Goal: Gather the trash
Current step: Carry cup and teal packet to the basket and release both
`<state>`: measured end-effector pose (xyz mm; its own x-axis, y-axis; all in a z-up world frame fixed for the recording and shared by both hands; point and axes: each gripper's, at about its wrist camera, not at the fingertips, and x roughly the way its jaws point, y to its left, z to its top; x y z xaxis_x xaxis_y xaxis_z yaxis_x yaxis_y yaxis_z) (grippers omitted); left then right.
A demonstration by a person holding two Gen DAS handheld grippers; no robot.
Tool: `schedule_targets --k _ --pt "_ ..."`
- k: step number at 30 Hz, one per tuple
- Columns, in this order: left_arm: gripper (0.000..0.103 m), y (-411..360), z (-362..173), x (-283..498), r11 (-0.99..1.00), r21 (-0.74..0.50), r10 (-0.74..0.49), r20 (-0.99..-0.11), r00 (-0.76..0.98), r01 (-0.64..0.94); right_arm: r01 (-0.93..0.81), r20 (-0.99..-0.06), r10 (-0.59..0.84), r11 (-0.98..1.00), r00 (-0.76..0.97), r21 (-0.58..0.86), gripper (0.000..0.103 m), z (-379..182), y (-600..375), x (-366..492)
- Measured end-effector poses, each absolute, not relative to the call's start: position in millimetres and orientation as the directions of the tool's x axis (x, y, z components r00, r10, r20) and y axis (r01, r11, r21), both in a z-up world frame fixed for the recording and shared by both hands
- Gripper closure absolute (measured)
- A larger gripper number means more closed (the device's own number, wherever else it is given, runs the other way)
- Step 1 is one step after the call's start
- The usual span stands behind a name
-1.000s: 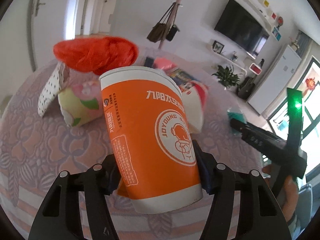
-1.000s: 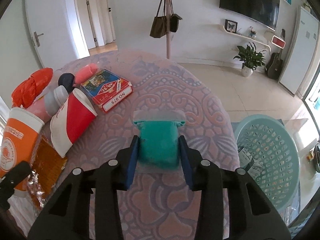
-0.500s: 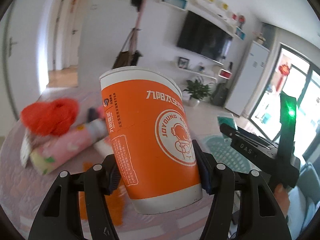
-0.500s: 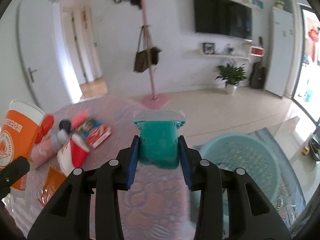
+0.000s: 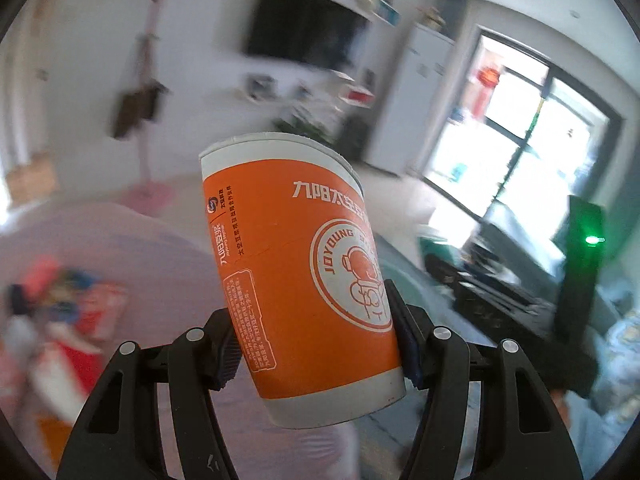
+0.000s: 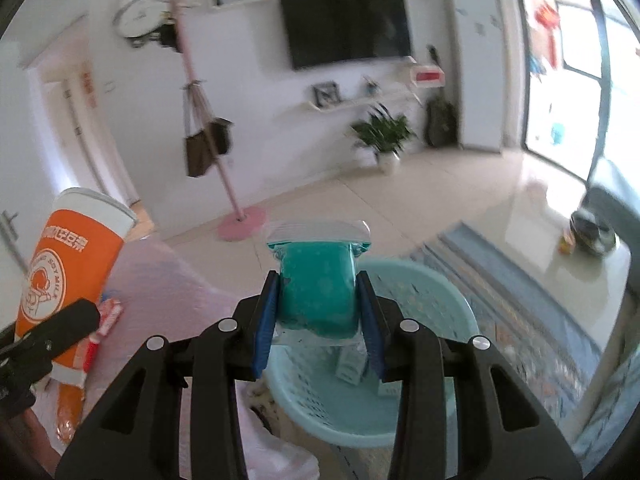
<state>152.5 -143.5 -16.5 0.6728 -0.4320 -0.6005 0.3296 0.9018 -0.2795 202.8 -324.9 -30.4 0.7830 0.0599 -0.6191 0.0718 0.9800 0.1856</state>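
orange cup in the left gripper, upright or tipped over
Roughly upright, leaning slightly. The orange cup is clamped in the left gripper, rim uppermost, base lowest. Cannot tell if it is empty.

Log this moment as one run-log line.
left claw: shut on orange paper cup | right claw: shut on teal plastic packet, above light-blue plastic basket | phase: carrying

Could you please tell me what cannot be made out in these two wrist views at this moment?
- Left wrist view: the litter on the table at lower left is motion-blurred; no item is identifiable.
- Left wrist view: the orange cup hides what lies behind it.
- Right wrist view: the teal packet and the jaws cover part of the basket; the small boxes inside are unreadable.
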Motion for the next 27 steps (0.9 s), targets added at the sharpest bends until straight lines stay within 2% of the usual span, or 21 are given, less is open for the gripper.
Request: schedule_targets --k 7,12,15,18,22,27 --pt "0.043 -184.3 -63.7 193.0 0.869 -0.293 -0.481 -0.692 0.539 0.399 0.201 -0.735 0.002 0.961 0.678 0.188 0.068 -84.9 -356.8 219.5" --pt "0.043 -202.0 -89.2 218.8 0.854 -0.299 -0.488 -0.744 0.457 0.425 0.254 -0.783 0.001 0.946 0.622 0.203 0.067 -115.0 -373.1 222.2" --pt "0.045 -206.4 -100.5 225.0 0.851 -0.284 -0.48 -0.761 0.437 0.441 0.27 -0.793 0.002 0.94 0.609 0.209 0.067 -122.3 -378.3 222.4" --pt "0.039 -209.6 -101.8 226.1 0.854 -0.273 -0.474 -0.759 0.447 0.442 0.278 -0.795 0.0 0.937 0.606 0.213 0.066 -124.5 -380.7 219.3" --pt "0.039 -204.8 -100.0 221.3 0.857 -0.277 -0.475 -0.75 0.459 0.434 0.276 -0.785 0.005 0.935 0.619 0.223 0.059 -118.9 -383.8 216.6" --pt "0.037 -203.8 -92.7 208.6 0.864 -0.253 -0.463 -0.737 0.492 0.434 0.265 -0.777 0.011 0.937 0.63 0.228 0.058 -111.0 -379.9 210.8"
